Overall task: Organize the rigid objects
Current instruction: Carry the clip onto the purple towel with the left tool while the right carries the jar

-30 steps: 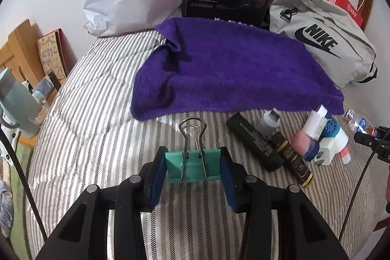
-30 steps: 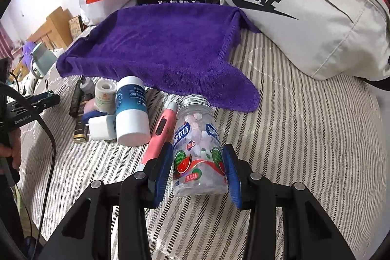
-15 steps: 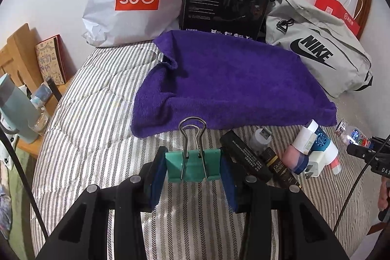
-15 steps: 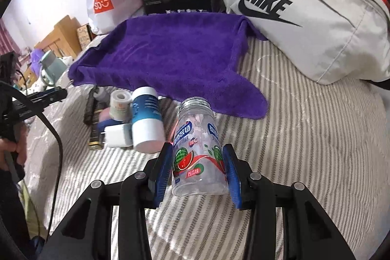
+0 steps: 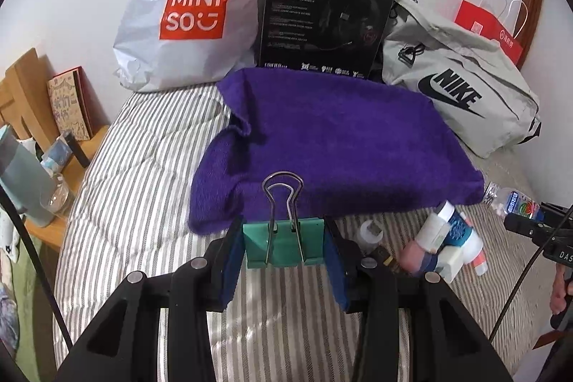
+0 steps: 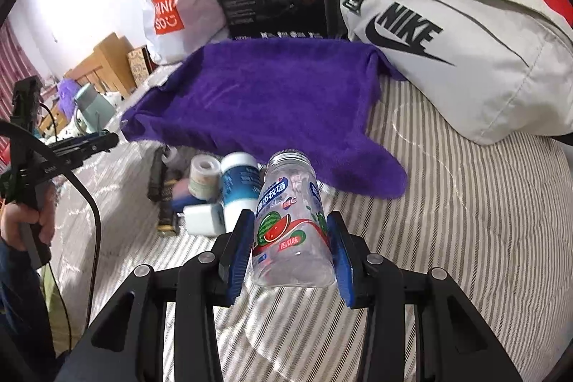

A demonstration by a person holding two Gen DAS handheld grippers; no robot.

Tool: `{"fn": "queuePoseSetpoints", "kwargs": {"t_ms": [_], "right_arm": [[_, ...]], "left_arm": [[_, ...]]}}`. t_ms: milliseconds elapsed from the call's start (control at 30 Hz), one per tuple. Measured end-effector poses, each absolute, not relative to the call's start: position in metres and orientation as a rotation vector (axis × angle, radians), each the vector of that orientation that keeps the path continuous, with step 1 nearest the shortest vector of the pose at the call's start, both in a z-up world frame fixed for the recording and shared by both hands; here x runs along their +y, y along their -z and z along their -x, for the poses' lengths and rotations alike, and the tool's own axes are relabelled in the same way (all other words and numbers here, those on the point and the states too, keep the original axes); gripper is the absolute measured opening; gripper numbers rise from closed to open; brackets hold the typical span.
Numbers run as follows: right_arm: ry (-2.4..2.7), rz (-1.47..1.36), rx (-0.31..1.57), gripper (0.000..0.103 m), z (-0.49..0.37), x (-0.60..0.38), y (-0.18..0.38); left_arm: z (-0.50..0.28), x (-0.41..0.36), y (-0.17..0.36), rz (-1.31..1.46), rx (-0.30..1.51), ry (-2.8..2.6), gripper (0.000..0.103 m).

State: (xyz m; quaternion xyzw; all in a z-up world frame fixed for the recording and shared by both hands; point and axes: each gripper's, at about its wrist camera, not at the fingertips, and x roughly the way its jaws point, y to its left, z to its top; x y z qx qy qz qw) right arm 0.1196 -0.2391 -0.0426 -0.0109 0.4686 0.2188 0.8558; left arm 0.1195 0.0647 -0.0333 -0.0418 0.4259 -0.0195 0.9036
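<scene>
The left claw is clenched on a green clip, its pads pressing the clip's two sides, wire handles standing up ahead of the pads. The right claw grips a clear bottle low on its body, neck tilted up and away. Both loads hang above the striped bed. The purple towel lies just ahead of each claw; the pile of small items sits left of the right claw and right of the left one. The bottle looks like the weak point: held near its base on a smooth, rounded wall, it could pivot or slide out if the claw tips further. The clip seems safer, though its slick sides could let it twist. Compared with a second ago, both claws sit higher above the bed, the towel has drawn closer under the left claw, and the bottle's neck leans further forward. The pile has not shifted.
</scene>
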Motion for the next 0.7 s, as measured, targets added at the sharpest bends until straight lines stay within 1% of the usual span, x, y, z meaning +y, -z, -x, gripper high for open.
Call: {"fn": "queuePoseSetpoints", "kwargs": {"t_ms": [400, 700], "right_arm": [[-0.487, -0.066, 0.944, 0.04, -0.164, -0.229, 0.039], [-0.471, -0.118, 0.936, 0.04, -0.205, -0.232, 0.046]], "left_arm": [[-0.157, 0.059, 0.026, 0.082, 0.878, 0.065, 0.04], [-0.191, 0.055, 0.036, 0.076, 0.905, 0.071, 0.04]]}}
